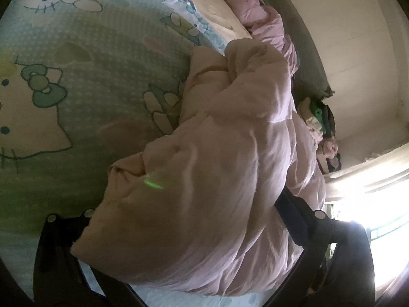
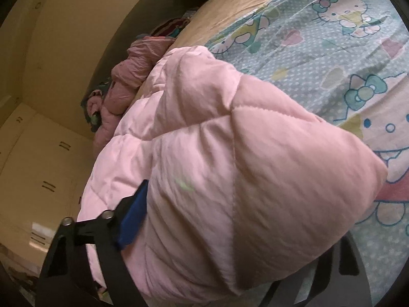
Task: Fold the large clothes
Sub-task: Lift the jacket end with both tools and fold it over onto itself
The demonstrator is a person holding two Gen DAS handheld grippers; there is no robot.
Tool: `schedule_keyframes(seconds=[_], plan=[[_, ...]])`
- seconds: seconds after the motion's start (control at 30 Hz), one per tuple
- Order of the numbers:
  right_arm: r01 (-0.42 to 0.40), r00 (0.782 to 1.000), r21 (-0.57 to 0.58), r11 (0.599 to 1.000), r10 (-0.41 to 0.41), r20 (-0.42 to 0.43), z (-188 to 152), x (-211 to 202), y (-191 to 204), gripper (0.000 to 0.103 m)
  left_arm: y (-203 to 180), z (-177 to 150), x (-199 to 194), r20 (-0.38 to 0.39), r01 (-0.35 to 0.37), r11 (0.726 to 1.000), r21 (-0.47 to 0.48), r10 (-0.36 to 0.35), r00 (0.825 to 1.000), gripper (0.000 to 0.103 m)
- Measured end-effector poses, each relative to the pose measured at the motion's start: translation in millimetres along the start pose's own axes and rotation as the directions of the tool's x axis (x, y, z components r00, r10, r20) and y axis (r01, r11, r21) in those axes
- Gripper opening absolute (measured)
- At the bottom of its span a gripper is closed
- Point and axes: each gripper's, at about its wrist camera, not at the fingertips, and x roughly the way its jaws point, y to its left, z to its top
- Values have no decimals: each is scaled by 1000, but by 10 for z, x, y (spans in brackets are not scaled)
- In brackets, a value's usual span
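Note:
A puffy, quilted pale pink jacket (image 1: 230, 153) lies bunched on the bed. In the left wrist view it fills the gap of my left gripper (image 1: 184, 204). One dark finger (image 1: 301, 217) presses into its right side, and the other finger (image 1: 64, 232) is partly covered by a fold. In the right wrist view the same jacket (image 2: 242, 140) bulges between the jaws of my right gripper (image 2: 242, 212). The blue pad (image 2: 133, 215) pushes against the fabric on the left. The jacket mostly hides the opposite finger (image 2: 345, 255).
The bed has a blue cartoon-cat sheet (image 1: 76, 81) (image 2: 332, 51). A darker pink padded garment (image 1: 258, 12) (image 2: 133, 76) lies along the bed's edge by the wall. A pile of mixed clothes (image 1: 319, 120) is beyond it. Cream cupboard fronts (image 2: 38, 166) and a bright window (image 1: 378, 204) flank the bed.

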Motion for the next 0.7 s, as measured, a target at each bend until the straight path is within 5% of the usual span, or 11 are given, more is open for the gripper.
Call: schedule_keyframes(seconds=[0.1,0.23,0.37,0.53,0.7], plan=[[-3,1000,-42,999,3,3,-22,-33,77,59,-76,4,1,17,-8,999,48,7,1000,91],[18,1000,-109,994,-16,14,-49,-88,223,46,-277,-22,-105,60,-11,990,142,2,998,55],[61,998,-200,978,-52,47,-144,-207,429,38,-519,-44,-227,99,-36,970,242,12,995,39],[96,993,-327,940,-66,102,-289,-362,739,31,-775,-65,-426,148,-65,937,342,14,989,34],[140,981,-504,852,-51,185,-548,-653,1201,28,-959,-88,-597,185,-73,913,402,-3,983,33]])
